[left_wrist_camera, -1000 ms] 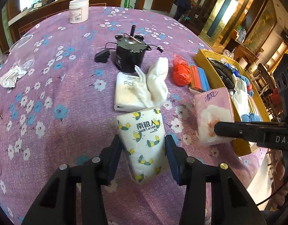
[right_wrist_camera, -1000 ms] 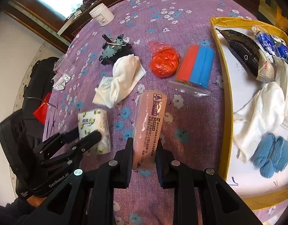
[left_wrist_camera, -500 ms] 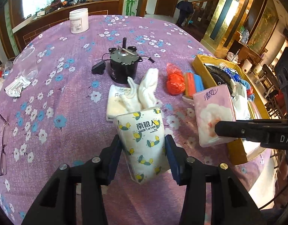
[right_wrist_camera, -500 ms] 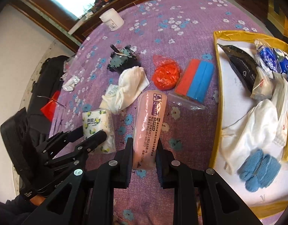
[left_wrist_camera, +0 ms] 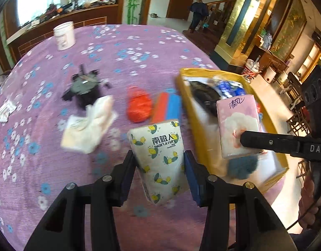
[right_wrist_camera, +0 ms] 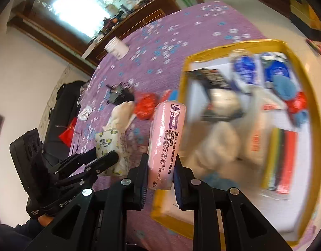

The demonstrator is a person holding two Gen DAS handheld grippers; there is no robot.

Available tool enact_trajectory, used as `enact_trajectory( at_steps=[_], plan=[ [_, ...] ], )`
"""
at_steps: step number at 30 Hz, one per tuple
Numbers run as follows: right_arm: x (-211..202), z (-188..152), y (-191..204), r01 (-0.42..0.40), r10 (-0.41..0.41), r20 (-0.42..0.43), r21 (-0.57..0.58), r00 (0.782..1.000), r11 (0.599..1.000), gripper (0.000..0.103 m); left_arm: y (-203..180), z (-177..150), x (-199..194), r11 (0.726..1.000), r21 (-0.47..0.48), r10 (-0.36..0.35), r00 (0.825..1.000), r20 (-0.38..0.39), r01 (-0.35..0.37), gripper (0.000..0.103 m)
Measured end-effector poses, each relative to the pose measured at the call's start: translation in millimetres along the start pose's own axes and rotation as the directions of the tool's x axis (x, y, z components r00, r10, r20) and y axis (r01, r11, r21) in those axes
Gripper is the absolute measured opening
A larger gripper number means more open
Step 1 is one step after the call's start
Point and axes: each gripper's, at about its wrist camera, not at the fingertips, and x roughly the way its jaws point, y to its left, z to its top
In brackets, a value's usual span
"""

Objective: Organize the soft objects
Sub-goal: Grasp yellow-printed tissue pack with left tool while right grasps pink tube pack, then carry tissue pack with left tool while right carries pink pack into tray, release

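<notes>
Left tool (left_wrist_camera: 159, 167) grips lemon-print tissue pack (left_wrist_camera: 160, 159) above purple table (left_wrist_camera: 118, 48) | right tool (right_wrist_camera: 159, 172) grips pink tissue pack (right_wrist_camera: 165, 142) over yellow tray (right_wrist_camera: 233, 44) edge

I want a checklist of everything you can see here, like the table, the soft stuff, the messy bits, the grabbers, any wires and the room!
Surface: round table under a purple flowered cloth.
Job's things: yellow-patterned tissue pack in the left gripper; pink tissue pack in the right gripper, over the near rim of the yellow tray. The tray already holds white cloths, blue fuzzy items and packets. Still on the table: white cloth, orange bag, red-and-blue pack.
Clutter: small motor, white jar.
Grippers: both shut on their packs.
Cables: a thin lead at the motor, blurred.
Surroundings: wooden sideboard, doorway, gold pillar.
</notes>
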Motion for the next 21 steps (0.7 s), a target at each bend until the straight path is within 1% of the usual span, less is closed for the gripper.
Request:
enact_trajectory(
  at_steps=[4,7,13,16,18,21],
  plan=[
    [-20,-6,-35,-0.003,0.003,-0.001,0.037,1.000,0.999,0.023,-37,7,7,0.999,0.035,-0.008,1.000,-0.011,0.009,0.045],
    [-27,-9,-54,-0.010,0.011,-0.018,0.049,1.000,0.999,0.023,-56,9,12,0.999,0.039,-0.022,0.999,-0.027,0.023,0.045],
    [-35,-21,-80,-0.033,0.037,-0.054,0.063,0.998,0.997,0.023,-89,5,19,0.998,0.055,-0.029,0.998,-0.056,0.032,0.045],
    [-42,-30,-88,-0.042,0.046,-0.039,0.087,0.998,0.995,0.023,-103,5,27,0.995,0.090,-0.037,0.996,-0.075,0.044,0.045],
    [-51,-33,-94,-0.041,0.042,-0.014,0.111,0.999,0.993,0.023,-111,8,33,0.991,0.118,-0.050,0.995,-0.081,0.060,0.045],
    [-68,-34,-103,-0.005,0.001,0.027,0.141,1.000,0.990,0.023,-123,11,42,0.984,0.152,-0.077,0.993,-0.089,0.090,0.045]
  ],
)
